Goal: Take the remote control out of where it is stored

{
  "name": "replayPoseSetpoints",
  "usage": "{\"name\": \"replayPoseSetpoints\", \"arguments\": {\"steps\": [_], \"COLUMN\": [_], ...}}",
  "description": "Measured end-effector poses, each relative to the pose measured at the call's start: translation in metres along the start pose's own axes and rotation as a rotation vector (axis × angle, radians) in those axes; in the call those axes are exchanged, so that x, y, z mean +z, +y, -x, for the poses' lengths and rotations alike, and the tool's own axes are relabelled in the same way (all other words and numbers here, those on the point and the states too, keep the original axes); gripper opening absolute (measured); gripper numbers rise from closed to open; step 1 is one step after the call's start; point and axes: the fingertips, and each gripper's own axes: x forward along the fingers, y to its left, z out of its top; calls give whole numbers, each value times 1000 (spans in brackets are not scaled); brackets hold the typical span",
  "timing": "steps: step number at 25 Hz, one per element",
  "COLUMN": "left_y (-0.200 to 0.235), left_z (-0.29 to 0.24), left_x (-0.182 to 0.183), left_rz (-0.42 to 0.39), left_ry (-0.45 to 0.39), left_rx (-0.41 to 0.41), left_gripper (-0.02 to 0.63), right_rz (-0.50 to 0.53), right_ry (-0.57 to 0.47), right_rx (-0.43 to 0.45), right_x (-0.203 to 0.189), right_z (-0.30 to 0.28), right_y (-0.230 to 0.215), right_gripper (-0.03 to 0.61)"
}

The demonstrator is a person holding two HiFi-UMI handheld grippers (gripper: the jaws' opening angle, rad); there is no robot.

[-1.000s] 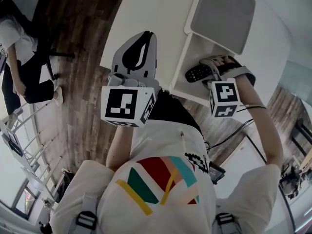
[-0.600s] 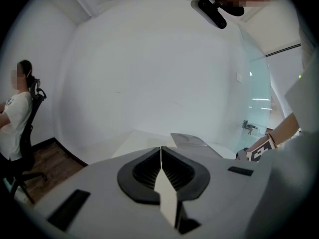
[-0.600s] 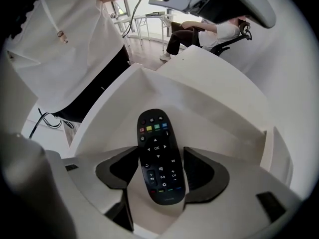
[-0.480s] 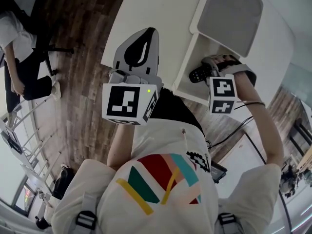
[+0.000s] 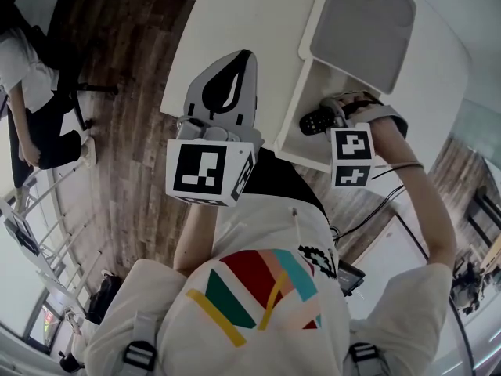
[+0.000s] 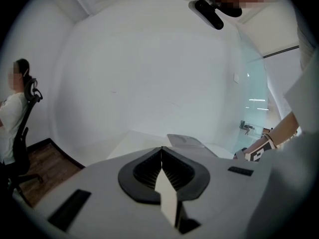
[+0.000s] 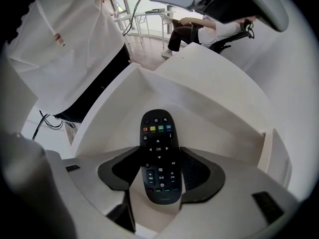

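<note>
The black remote control point(image 7: 159, 156) lies in an open white drawer point(image 5: 291, 112) under the desk's front edge, its coloured buttons pointing away from me. My right gripper point(image 7: 160, 153) reaches into the drawer and straddles the remote's near half. Its jaws are closing; the right pad is at the remote's edge and a slit of white shows beside the left pad. From the head view the remote point(image 5: 317, 120) pokes out to the left of the right gripper point(image 5: 333, 112). My left gripper point(image 5: 227, 77) hovers over the desk's near corner, shut on nothing, as the left gripper point(image 6: 161, 151) view confirms.
A grey mat point(image 5: 364, 22) lies on the white desk point(image 5: 250, 30) behind the drawer. A person sits on an office chair point(image 5: 31, 92) on the wood floor at the left. Cables point(image 5: 368, 210) hang below the desk at the right.
The right gripper has shifted slightly left along the drawer, over the remote, and its jaws have narrowed a little. The left gripper has barely moved.
</note>
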Motion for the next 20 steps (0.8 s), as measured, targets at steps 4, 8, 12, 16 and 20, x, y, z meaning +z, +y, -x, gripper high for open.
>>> {"name": "replayPoseSetpoints", "arguments": {"steps": [4,8,12,16,20], "left_y": [-1,0,-9,-25,-39], "left_z": [-1,-2,1,0,3], "left_x": [4,15,29,59,105], "left_rz": [-4,-20,-34,-85,-153], "left_ry": [-1,-20,-52,-110,-199], "left_rx": [-3,-10,-22,-53,-77], "left_gripper": [8,8,8,8,8], "right_rz": [-31,-98,-239,-476,-711], "right_ry": [-18,-74,-176,-316,-473], "right_rx": [-9,-58,-160,-334,-549], "right_x": [3,12,11,1,-8], "right_z": [3,19,57,112,175], "right_y": [-1,-10,-23,-54,-84], "right_gripper": [249,249,249,249,249]}}
